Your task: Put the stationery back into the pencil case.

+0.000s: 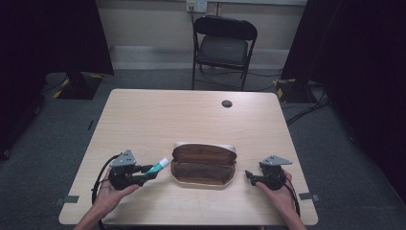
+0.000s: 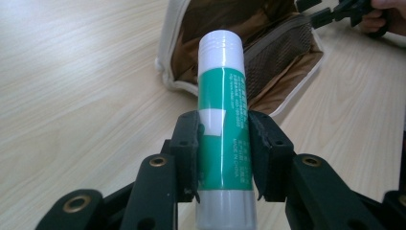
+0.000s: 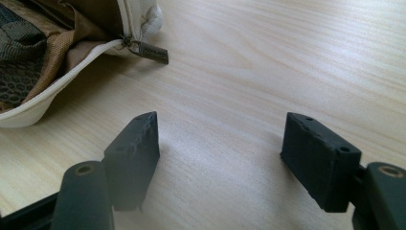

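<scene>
The glue stick (image 2: 222,110), pinched mid-body by the left tongs (image 2: 222,158), likely goes cap-first into the open pencil case (image 1: 203,165) while the spread, empty right tongs (image 3: 220,158) steady its rim.

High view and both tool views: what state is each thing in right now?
Pencil case: unzipped, lying open on the table.
Zip pull: at the end of the open zip, resting on the table.
Glue stick: capped, clamped in the left tool.
Left tool: shut on the glue stick.
Right tool: open, holding nothing.
Folding chair: unfolded, unoccupied.
</scene>
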